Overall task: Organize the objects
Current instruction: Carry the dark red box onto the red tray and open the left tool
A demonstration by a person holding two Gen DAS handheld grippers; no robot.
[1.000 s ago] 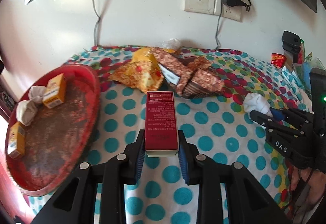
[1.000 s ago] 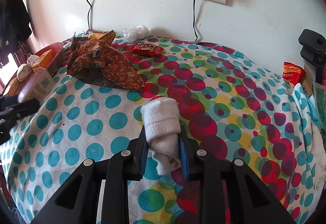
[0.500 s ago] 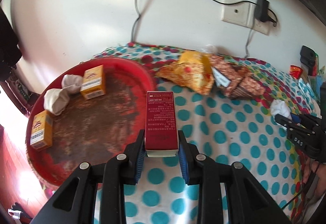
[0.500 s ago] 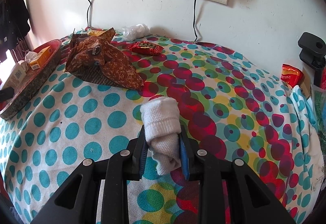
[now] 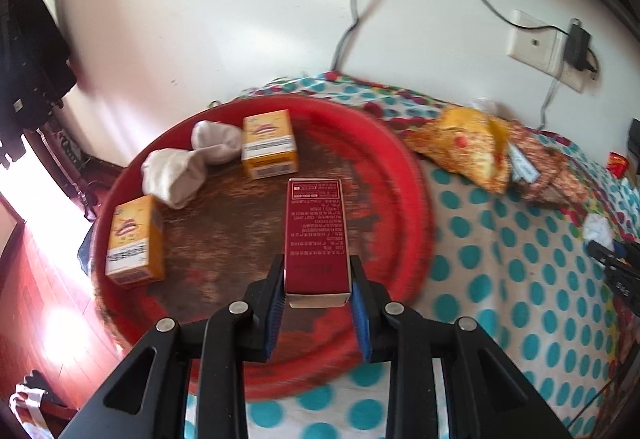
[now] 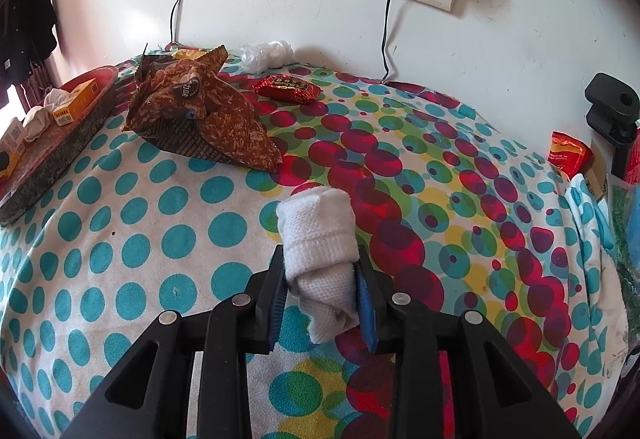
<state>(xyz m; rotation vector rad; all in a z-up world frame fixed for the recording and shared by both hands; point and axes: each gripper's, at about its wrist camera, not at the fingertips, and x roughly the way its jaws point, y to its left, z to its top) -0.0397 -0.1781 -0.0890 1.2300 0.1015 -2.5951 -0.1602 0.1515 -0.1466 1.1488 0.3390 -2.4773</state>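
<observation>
L gripper (image 5: 318, 293) has its fingers (image 5: 275, 289) clamped on a dark red box (image 5: 316, 239), held above the red tray (image 5: 404, 175) w/ its far end pointing over the worn brown centre. In the tray: 2 yellow boxes, 1 at the back (image 5: 269, 143) & 1 at the left edge (image 5: 134, 239), plus 2 white sock balls (image 5: 192, 163) between them. R gripper (image 6: 322, 297) has its fingers (image 6: 276, 293) pressed on a rolled white sock (image 6: 320, 251), over the polka-dot cloth (image 6: 120, 231) on the bench. Brown snack bags (image 6: 200, 115) lie further back on the cloth, a small red packet (image 6: 286, 87) near the wall beside a crumpled plastic bag (image 6: 264, 55). Yellow snack bag (image 5: 464, 147) sits just right of the tray.
</observation>
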